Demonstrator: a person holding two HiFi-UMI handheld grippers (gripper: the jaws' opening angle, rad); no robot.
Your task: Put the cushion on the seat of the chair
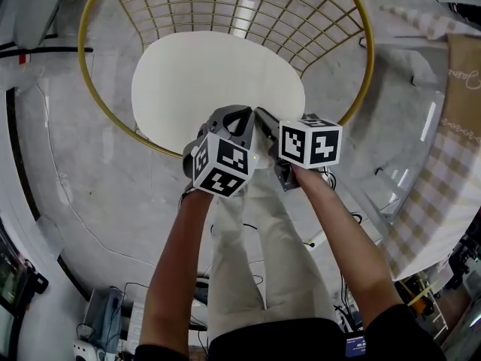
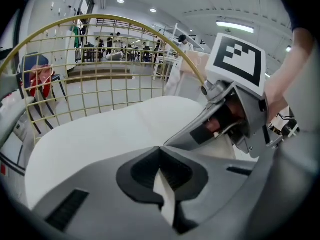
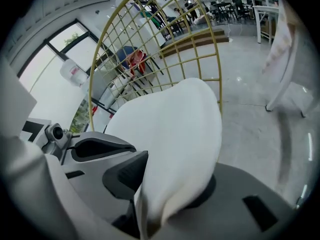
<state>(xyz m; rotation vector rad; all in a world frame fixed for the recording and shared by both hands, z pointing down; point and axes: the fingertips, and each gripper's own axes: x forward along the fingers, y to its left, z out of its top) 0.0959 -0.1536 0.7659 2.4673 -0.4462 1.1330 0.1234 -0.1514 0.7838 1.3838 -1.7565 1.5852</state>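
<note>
Nearly done: the cushion [image 1: 218,77] appears to lie across the seat of the chair [image 1: 225,4], upper centre of the head view, inside the gold wire back. Left gripper [image 1: 239,122] and right gripper [image 1: 267,126] both pinch its near edge, jaws clamped on white fabric. Left to do, I judge: settle it flat, let go, draw back.

We list:
- 1 grey marbled floor [image 1: 68,194], under everything.
- 1 checked tablecloth [image 1: 440,201], head view, 3 o'clock.
- Black cables [image 1: 131,288] and 1 white power strip [image 1: 84,347], 7 o'clock.
- 1 ceiling strip light [image 2: 235,26], left gripper view, 1 o'clock.
- Standing people [image 2: 114,40], distant, 11 o'clock.
- 1 window [image 3: 47,81], right gripper view, 10 o'clock.
</note>
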